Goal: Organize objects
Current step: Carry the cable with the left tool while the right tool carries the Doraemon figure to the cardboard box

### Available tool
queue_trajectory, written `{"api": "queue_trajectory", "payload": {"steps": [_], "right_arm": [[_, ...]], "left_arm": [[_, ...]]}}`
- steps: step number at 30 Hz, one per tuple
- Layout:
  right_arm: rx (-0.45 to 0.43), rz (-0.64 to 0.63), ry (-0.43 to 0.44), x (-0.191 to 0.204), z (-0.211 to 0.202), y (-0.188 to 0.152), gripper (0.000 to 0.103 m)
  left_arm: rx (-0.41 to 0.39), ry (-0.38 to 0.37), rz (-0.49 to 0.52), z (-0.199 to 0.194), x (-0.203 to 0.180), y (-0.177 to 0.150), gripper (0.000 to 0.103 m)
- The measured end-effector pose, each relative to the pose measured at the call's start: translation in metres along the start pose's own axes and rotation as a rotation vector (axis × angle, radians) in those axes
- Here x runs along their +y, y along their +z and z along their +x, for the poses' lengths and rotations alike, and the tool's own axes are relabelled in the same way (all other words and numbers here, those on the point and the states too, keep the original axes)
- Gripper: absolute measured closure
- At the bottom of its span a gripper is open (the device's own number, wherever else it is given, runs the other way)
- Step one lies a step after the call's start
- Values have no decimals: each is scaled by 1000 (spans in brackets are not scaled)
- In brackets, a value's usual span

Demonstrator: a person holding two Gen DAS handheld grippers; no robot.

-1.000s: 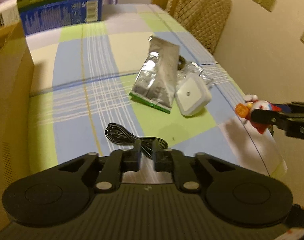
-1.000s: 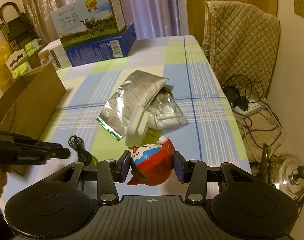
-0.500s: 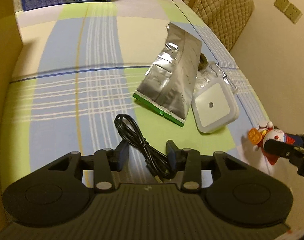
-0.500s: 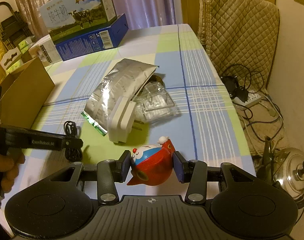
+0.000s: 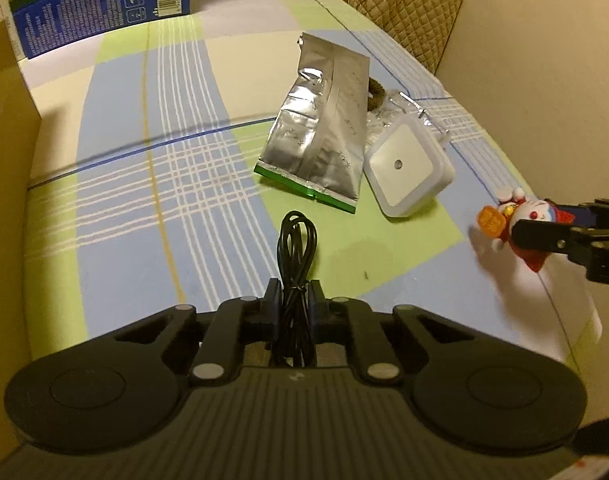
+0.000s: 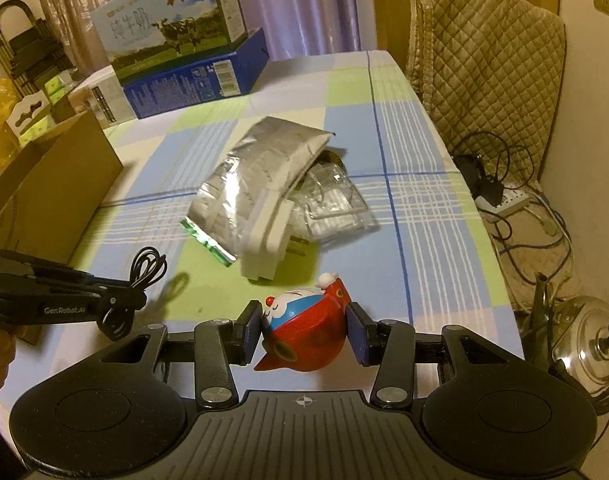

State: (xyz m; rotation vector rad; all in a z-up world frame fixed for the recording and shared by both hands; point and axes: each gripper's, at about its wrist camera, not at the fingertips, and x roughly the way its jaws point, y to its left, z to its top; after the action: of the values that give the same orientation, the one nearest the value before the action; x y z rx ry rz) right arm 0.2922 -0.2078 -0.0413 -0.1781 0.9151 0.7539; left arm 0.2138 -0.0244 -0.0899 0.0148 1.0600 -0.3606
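Left tongs [image 5: 295, 294] angled steeply downward, pinching black cable [image 5: 297, 240].

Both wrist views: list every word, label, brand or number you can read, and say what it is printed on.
"GenRobot.AI": on the side of the left gripper, right wrist view.
Large Chinese characters on the milk carton beside the cow picture: too blurred to read surely.
Barcode and small print on the blue box: too small to read.
Faint marks on the silver foil pouch: illegible.

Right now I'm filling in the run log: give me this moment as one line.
left gripper: shut on black cable | right gripper: shut on toy figure | foil pouch, white plug-in light: on table
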Motion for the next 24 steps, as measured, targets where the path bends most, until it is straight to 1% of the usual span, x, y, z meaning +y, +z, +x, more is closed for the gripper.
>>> {"api": "queue_trajectory", "payload": {"steps": [5, 13, 19, 24], "right_arm": [[-36, -17, 11, 13, -20, 7, 61], [-102, -60, 31, 42, -60, 17, 61], [-140, -114, 68, 78, -85, 24, 61], [-159, -174, 124, 117, -96, 31, 61]], "left_arm": [[-34, 1, -5, -28, -4, -2, 93], [-115, -3, 6, -83, -14, 4, 93], [-168, 3, 11, -125, -15, 3, 93], [-208, 18, 5, -160, -6, -4, 93]]}}
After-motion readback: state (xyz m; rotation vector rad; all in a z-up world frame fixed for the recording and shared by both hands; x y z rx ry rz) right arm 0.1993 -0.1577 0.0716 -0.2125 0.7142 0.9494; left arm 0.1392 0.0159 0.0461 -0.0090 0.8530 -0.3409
